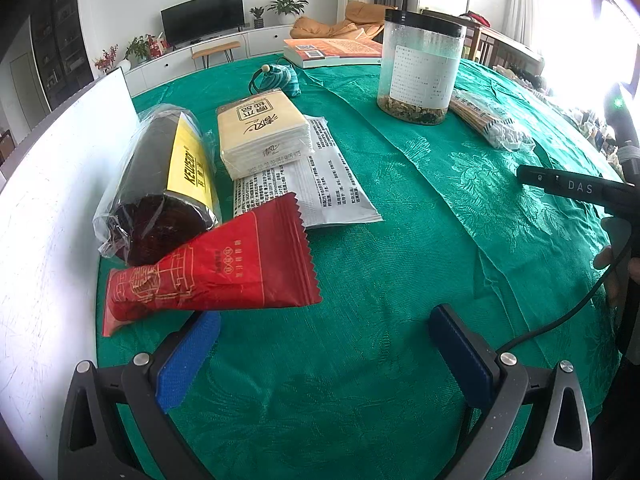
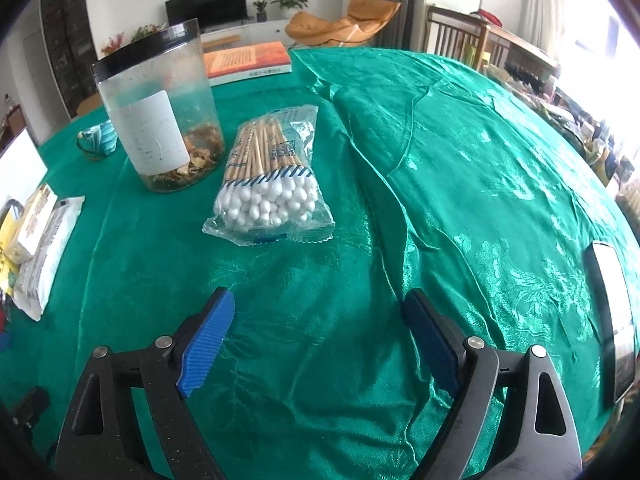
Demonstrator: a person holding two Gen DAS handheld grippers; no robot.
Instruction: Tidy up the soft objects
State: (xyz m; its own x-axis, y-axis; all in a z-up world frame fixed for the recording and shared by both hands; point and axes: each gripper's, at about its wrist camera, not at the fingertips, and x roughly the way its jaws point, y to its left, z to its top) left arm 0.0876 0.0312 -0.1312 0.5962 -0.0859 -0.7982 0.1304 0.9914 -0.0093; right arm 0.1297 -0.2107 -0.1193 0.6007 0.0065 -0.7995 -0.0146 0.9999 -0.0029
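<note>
Both grippers stand wide and empty over the green-clothed bench (image 2: 460, 168): the left gripper (image 1: 324, 344) just short of a red snack packet (image 1: 224, 268), the right gripper (image 2: 320, 332) short of a bag of cotton swabs (image 2: 268, 184), beside a clear jar (image 2: 160, 108) farther back.

tablecloth (image 2: 460, 152): green, patterned, creased, covers the table
jar (image 1: 420, 68): clear plastic, black lid, white label, upright; dried bits at the bottom
book (image 1: 332, 51): orange cover, lies flat at the far edge of the table, behind the jar
white board (image 1: 52, 208): stands along the left edge of the table
phone (image 2: 612, 320): lies flat on the cloth at the right edge of the right wrist view
tv (image 1: 203, 16): dark screen, on a white cabinet by the far wall
plants (image 1: 286, 4): potted, on the cabinet beside the tv
orange chair (image 2: 344, 20): behind the table
wooden chairs (image 2: 460, 36): far right, by the window
</note>
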